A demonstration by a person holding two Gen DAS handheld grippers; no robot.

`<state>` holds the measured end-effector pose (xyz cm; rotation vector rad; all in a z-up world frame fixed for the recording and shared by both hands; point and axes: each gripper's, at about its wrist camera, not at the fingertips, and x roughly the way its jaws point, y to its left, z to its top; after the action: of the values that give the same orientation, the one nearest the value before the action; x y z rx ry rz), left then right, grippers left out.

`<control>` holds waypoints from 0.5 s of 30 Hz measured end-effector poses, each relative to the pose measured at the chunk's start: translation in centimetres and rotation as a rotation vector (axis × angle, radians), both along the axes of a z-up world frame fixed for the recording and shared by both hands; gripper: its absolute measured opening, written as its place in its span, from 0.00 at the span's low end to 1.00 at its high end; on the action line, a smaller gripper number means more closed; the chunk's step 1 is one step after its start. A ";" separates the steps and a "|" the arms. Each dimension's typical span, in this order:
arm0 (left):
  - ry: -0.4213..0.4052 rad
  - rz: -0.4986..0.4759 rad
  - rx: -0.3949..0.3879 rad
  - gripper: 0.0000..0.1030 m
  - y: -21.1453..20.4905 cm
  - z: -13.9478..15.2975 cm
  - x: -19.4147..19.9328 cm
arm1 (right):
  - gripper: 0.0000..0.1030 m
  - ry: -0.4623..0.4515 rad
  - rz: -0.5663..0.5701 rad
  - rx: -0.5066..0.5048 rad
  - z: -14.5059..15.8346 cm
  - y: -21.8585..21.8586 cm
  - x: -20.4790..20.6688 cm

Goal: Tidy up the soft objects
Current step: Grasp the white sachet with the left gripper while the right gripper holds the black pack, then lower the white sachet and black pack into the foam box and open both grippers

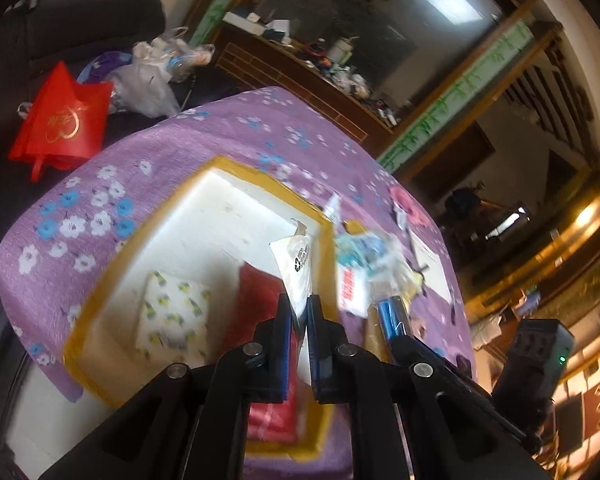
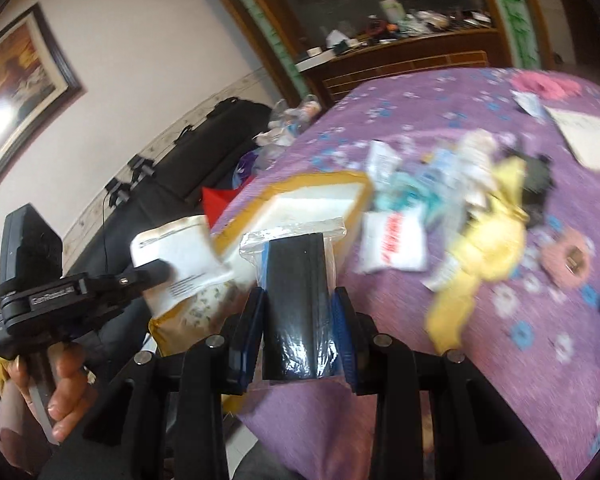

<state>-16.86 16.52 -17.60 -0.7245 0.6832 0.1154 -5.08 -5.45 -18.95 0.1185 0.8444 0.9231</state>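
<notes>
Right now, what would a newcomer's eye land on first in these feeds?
Both grippers are loaded: the left gripper pinches a white packet above the yellow-rimmed foam box, and the right gripper clamps a black item in clear plastic. Beyond lies a loose pile of packets on the purple floral cloth.

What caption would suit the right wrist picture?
Right gripper clamps a bagged black item near the foam box while the left gripper holds a white pouch.

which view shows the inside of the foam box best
Left wrist: it looks down into the foam box, showing a patterned packet and red packet inside. Right wrist catches only its blurred rim, edge-on.
</notes>
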 end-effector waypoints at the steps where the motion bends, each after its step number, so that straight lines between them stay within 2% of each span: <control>1: 0.008 0.014 -0.003 0.05 0.6 -0.4 0.5 | 0.32 -0.001 0.013 -0.002 0.1 1.1 0.3; 7: 0.084 0.056 0.007 0.06 3.8 -2.4 4.1 | 0.32 0.027 0.050 -0.022 -0.5 6.4 2.3; 9: 0.133 0.075 0.022 0.06 4.6 -3.4 5.1 | 0.32 0.017 0.047 -0.054 -1.1 7.8 2.6; 15: 0.201 0.120 -0.006 0.07 6.0 -6.2 6.6 | 0.32 0.006 0.029 -0.127 -3.1 9.7 3.2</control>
<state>-10.28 22.55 -23.83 -0.7656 0.8320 0.2994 -1.91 4.21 -22.05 -0.0008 0.9096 0.8943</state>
